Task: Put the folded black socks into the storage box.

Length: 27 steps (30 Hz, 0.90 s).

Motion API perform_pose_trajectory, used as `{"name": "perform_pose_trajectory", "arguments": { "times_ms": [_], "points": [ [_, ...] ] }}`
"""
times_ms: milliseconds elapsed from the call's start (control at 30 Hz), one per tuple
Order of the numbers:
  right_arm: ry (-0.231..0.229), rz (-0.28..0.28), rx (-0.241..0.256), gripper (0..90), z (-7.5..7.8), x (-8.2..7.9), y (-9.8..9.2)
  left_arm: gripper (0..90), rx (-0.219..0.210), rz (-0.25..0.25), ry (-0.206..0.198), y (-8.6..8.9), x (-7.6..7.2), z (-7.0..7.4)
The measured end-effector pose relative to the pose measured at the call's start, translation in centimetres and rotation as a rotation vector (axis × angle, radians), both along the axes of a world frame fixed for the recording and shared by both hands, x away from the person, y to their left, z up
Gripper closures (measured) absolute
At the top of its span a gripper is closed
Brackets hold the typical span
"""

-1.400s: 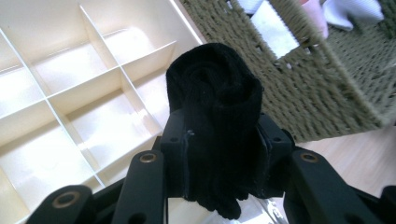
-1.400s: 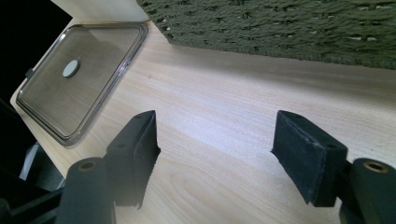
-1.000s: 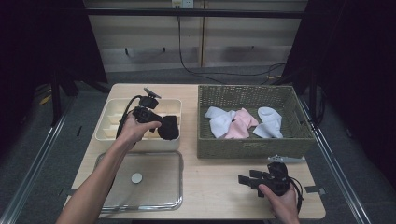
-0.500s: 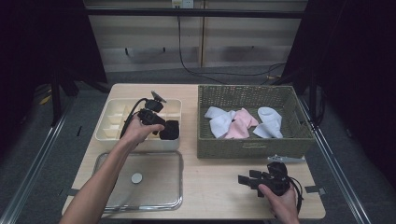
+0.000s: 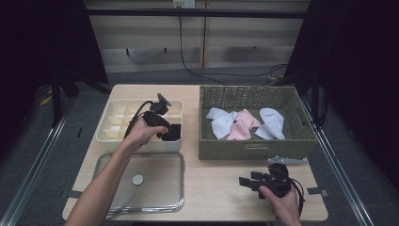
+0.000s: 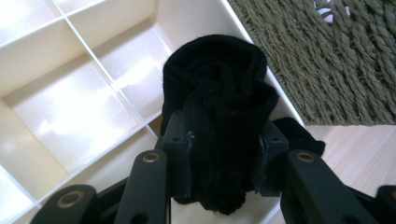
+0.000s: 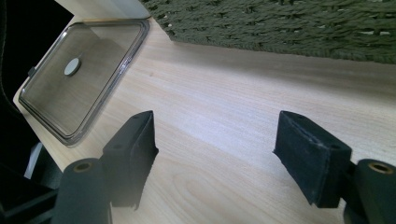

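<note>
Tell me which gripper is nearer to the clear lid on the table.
Left. The left gripper is over the divided box just beyond the clear lid; the right gripper rests farther off, toward the table's other side.

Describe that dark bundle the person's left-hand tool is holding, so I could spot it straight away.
Start at the cream divided box left of the green woven basket. At the box's corner nearest the basket, the left gripper clamps a rolled black sock. It is the one black cloth; the cloths in the basket are white and pink.
</note>
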State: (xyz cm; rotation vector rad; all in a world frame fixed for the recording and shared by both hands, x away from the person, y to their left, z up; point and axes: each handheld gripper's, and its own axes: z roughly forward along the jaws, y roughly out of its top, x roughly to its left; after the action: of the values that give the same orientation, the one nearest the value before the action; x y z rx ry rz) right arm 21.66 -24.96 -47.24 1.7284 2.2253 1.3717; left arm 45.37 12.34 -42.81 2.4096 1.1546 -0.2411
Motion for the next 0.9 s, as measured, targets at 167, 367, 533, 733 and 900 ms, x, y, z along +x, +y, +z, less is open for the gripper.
{"name": "perform_pose_trajectory", "arguments": {
  "times_ms": [167, 367, 533, 733, 900],
  "points": [
    [0.003, -0.005, 0.001, 28.5, 0.0, 0.0, 0.0, 64.8, 0.01, -0.007, 0.022, -0.2, 0.3, -0.2],
    [0.002, -0.003, 0.001, 28.5, 0.0, 0.1, 0.0, 65.6, 0.06, -0.035, 0.016, -1.0, 0.0, -0.9],
    [-0.001, 0.002, 0.002, 28.2, 0.0, 0.0, 0.1, 65.7, 0.049, -0.034, 0.027, -0.9, 0.1, -1.1],
    [0.002, -0.002, 0.009, 28.1, 0.1, 0.0, 0.0, 63.6, -0.003, -0.021, 0.017, -0.3, -0.1, -1.1],
    [0.002, -0.002, 0.006, 28.0, 0.0, 0.0, -0.1, 55.1, -0.035, -0.018, 0.023, 0.1, -0.2, -0.7]
  ]
}}
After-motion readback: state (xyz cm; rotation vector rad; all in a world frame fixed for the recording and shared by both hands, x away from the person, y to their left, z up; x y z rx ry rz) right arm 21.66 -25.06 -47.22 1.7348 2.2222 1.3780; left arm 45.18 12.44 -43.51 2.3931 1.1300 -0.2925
